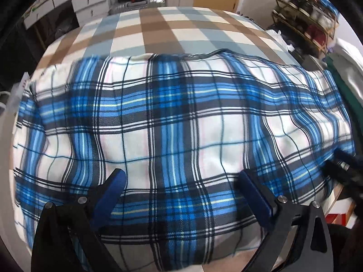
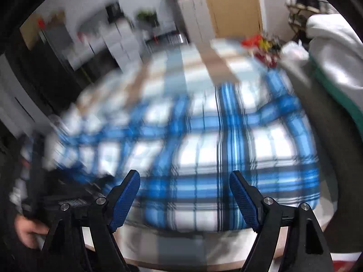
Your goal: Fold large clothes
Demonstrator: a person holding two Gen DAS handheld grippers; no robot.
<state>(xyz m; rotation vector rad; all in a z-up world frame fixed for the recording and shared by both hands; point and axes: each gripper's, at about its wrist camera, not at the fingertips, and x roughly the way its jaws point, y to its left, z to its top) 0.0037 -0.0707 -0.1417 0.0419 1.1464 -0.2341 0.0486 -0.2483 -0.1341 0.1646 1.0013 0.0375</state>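
Note:
A large blue, white and black plaid garment (image 1: 181,117) lies spread across a table covered by a brown, grey and white checked cloth (image 1: 158,25). My left gripper (image 1: 181,176) hovers open over the garment's near part, its blue pads wide apart with nothing pinched. The other gripper shows dark at the right edge of this view (image 1: 344,165). In the blurred right wrist view the same garment (image 2: 204,149) fills the middle. My right gripper (image 2: 185,179) stands open above its near edge, with nothing between the pads. A hand (image 2: 27,231) on the other gripper's handle shows at lower left.
White drawers (image 1: 81,0) and a case stand behind the table. A wire shelf of shoes (image 1: 310,15) is at the right, with white and green fabric (image 2: 333,52) piled beside the table. A tan door (image 2: 236,6) is at the back. Red and yellow items (image 2: 261,43) sit at the table's far side.

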